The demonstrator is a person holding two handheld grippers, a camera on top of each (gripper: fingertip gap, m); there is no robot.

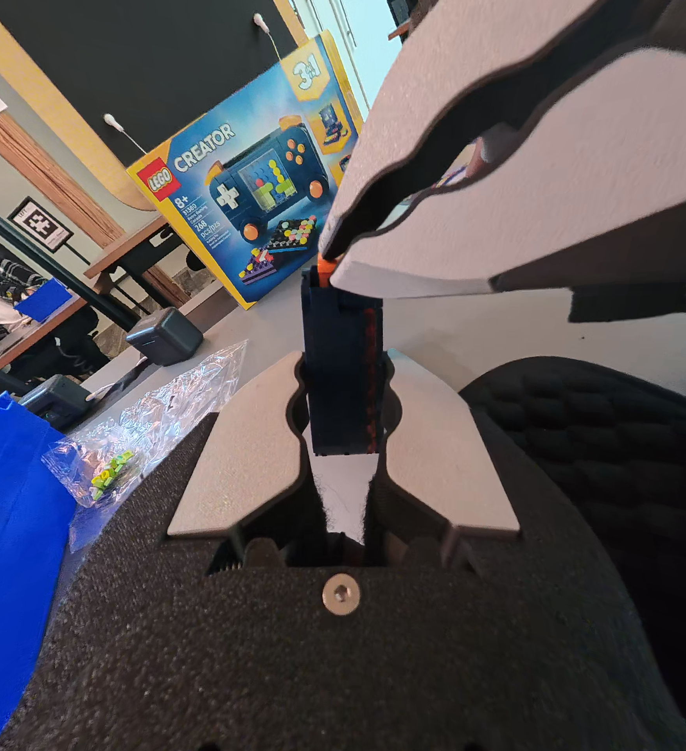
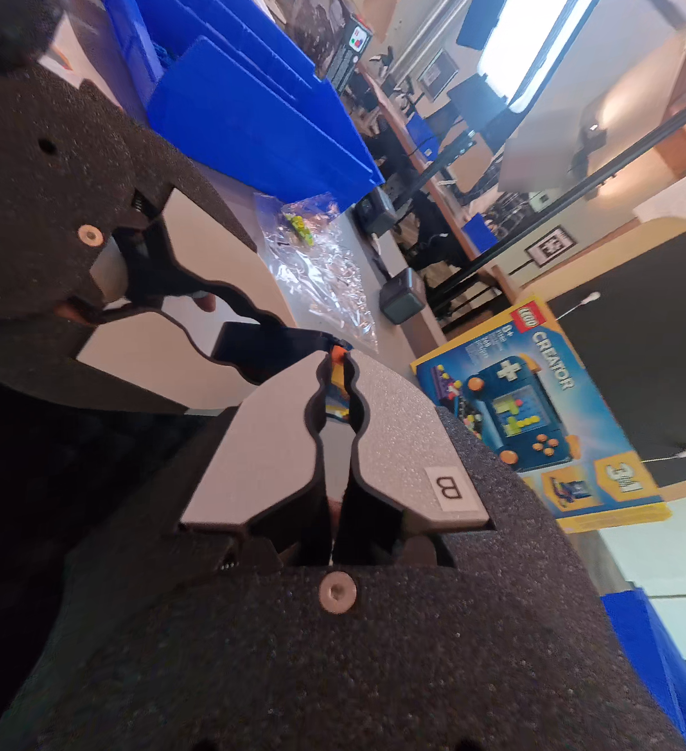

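My left gripper (image 1: 343,359) is shut on a tall dark blue brick assembly (image 1: 341,390) with a red strip down one side, held upright above the grey table (image 1: 495,337). My right gripper (image 1: 327,255) comes in from the upper right, and its tips pinch a small orange piece (image 1: 325,269) at the top of that assembly. In the right wrist view my right gripper (image 2: 336,357) is shut on the orange piece (image 2: 337,367). It presses against the end of the dark blue assembly (image 2: 252,345), which the left gripper (image 2: 270,349) grips from the left.
A toy brick set box (image 1: 244,195) stands behind on the table and also shows in the right wrist view (image 2: 536,414). A clear plastic bag with green pieces (image 1: 146,418) lies to the left, beside blue bins (image 1: 4,508). Two dark grey cube devices (image 1: 164,335) sit near the table edge. Left tips to right tips: about 4 cm.
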